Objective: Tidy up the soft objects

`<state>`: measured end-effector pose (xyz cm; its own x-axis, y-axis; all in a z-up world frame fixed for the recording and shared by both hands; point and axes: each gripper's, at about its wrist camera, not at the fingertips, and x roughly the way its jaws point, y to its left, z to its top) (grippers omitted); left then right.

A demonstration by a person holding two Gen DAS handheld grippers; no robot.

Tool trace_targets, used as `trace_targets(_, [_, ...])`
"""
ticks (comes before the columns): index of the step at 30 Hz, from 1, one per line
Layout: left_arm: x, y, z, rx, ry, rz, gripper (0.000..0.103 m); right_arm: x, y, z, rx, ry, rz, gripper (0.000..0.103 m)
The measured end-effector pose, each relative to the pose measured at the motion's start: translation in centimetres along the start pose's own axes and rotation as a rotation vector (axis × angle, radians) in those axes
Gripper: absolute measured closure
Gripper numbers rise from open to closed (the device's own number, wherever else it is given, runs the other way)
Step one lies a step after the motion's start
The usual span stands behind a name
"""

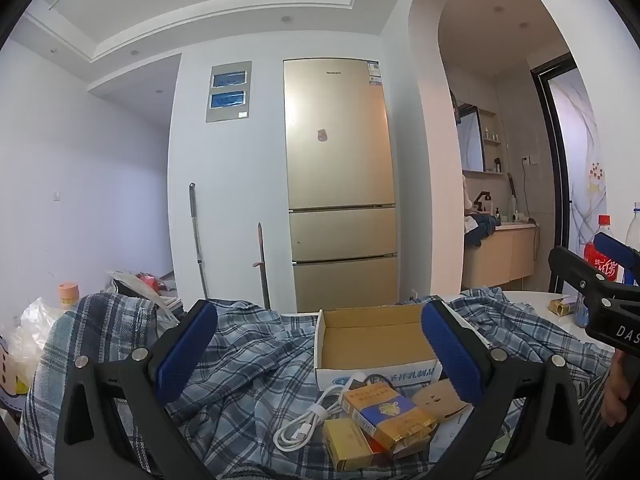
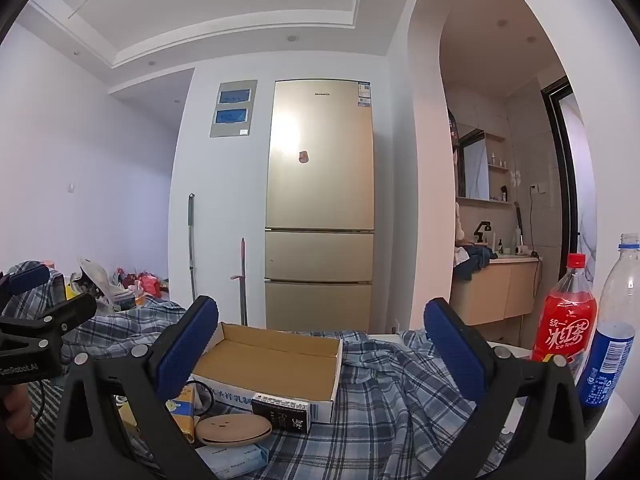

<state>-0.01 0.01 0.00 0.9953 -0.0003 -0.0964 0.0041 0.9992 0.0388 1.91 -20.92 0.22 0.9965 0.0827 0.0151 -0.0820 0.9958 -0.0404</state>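
Both hand-held grippers, left [image 1: 320, 356] and right [image 2: 322, 354], hover wide open and empty just above the rumpled plaid cloth [image 1: 248, 364], which stretches sideways under both

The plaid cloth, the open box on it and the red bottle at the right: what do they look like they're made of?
Plaid cloth: soft woven fabric, likely cotton, matte, lying in loose folds and wrinkles.
Open box: cardboard, with a plain brown matte inside and a white printed outer face.
Red bottle: clear glossy plastic, probably PET, with a red cap, a printed label and red drink showing through.
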Motion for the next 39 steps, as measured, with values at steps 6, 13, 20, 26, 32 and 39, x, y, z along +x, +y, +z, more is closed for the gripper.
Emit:
trace_targets(6, [-0.1, -0.2, 0.0, 0.005, -0.009, 0.014, 0.0, 0.3, -0.2, -0.2, 0.011, 0.025, -0.001, 0.0])
trace_targets(13, [-0.4, 0.3, -0.1, -0.002, -0.009, -0.004, 0.0, 0.8, -0.3, -0.1, 0.023, 0.042, -0.004, 0.0])
trace_targets(20, [-0.1, 0.0, 0.0, 0.002, -0.006, 0.0, 0.0, 0.7, -0.4, -0.1, 0.019, 0.045, -0.001, 0.0])
trace_targets(26, [-0.1, -0.7, -0.1, 0.033, -0.006, -0.009, 0.0, 0.7, -0.4, 0.0, 0.022, 0.049, 0.011, 0.0])
trace_targets(32, [-0.1, -0.8, -0.1, 0.028, 0.0, -0.017, 0.0, 1.0, 0.0, 0.0, 0.002, 0.067, 0.016, 0.0])
trace_targets(39, [-0.4, -0.8, -0.2, 0.027, -0.014, -0.028, 0.0, 1.2, 0.1, -0.2, -0.001, 0.073, 0.016, 0.0])
